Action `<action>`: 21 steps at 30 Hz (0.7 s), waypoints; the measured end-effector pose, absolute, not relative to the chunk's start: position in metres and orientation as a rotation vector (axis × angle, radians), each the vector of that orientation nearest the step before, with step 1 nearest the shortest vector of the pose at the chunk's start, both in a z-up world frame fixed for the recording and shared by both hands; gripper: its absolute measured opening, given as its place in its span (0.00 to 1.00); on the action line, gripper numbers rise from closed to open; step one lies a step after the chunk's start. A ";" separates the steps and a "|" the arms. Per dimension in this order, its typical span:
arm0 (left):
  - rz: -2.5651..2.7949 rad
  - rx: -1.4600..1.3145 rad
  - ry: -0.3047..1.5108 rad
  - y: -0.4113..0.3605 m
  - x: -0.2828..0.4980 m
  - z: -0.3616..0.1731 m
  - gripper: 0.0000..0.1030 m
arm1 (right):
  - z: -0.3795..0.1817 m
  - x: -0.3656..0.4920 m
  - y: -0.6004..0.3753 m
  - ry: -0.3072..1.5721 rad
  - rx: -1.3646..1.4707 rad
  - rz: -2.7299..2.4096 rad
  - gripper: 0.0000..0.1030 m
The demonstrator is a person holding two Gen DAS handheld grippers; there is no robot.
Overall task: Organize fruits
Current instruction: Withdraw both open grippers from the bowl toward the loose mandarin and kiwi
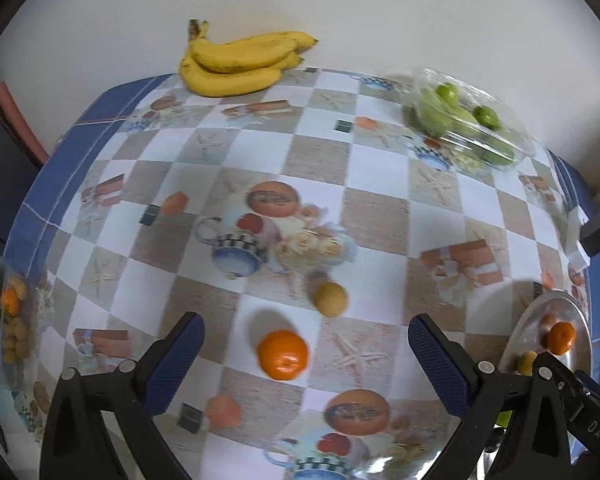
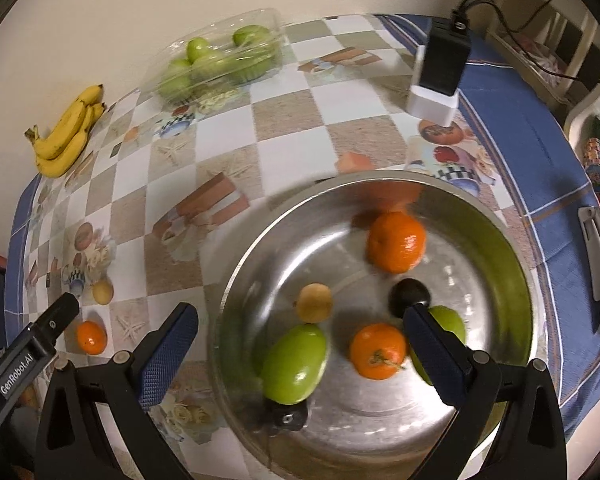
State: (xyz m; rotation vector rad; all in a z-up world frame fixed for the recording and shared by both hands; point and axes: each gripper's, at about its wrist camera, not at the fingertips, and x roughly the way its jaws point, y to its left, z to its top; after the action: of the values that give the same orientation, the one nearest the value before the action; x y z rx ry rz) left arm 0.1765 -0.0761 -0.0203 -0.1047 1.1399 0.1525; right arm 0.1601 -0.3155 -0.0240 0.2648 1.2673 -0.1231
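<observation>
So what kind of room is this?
Probably a home kitchen or dining room: a table with a printed checked tablecloth, bananas against the wall, and a metal bowl holding fruit.

Five fruits lie in the bowl.

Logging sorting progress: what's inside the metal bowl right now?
In the metal bowl: two oranges, two green fruits, one small yellow fruit. The right gripper's finger partly covers the second green fruit.
</observation>
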 end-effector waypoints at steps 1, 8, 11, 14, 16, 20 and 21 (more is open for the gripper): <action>0.160 -0.108 1.141 -0.072 0.176 -0.020 1.00 | -0.024 0.161 -0.313 1.270 0.261 -0.118 0.99; 0.212 -0.139 1.147 -0.038 0.174 -0.021 1.00 | -0.025 0.165 -0.281 1.282 0.222 -0.064 0.99; 0.231 -0.149 1.144 -0.026 0.173 -0.020 1.00 | -0.025 0.166 -0.267 1.284 0.212 -0.039 0.99; 0.253 -0.155 1.143 -0.012 0.170 -0.019 1.00 | -0.026 0.167 -0.254 1.289 0.201 -0.017 0.99; 0.264 -0.161 1.144 -0.006 0.170 -0.020 1.00 | -0.026 0.168 -0.245 1.294 0.191 -0.008 0.99; 0.287 -0.175 1.150 0.008 0.168 -0.022 1.00 | -0.027 0.169 -0.230 1.296 0.176 0.017 0.99; 0.290 -0.178 1.150 0.011 0.167 -0.023 1.00 | -0.027 0.170 -0.226 1.296 0.174 0.022 0.99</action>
State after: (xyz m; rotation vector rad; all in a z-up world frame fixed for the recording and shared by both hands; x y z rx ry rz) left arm 0.1673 0.0107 -0.0227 -0.1783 1.1504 0.2903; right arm 0.1697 -0.2265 -0.0270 0.1739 1.2960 0.0223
